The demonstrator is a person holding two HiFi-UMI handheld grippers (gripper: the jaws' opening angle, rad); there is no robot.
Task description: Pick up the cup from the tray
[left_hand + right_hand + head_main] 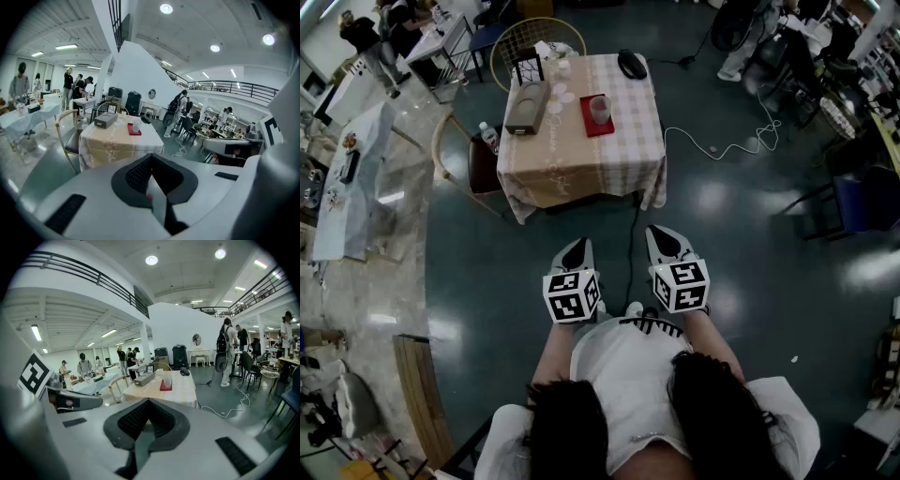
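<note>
A translucent cup (600, 109) stands on a small red tray (593, 127) on the table with the checked cloth (619, 159) across the floor. The left gripper view shows the cup (136, 125) and tray (135, 132) small and distant, as does the right gripper view with its cup (167, 379) and tray (165, 387). My left gripper (575, 251) and right gripper (664, 241) are held side by side close to the person's body, well short of the table. Both are shut with nothing in them, pads together (151, 161) (147, 406).
A grey box (527, 107) and a black object (632, 64) also lie on the table. A chair with a bottle (490, 137) stands at its left, a round-backed chair (534, 37) behind. A white cable (727, 145) trails over the floor to the right. Other tables (352, 178) and people are at the left.
</note>
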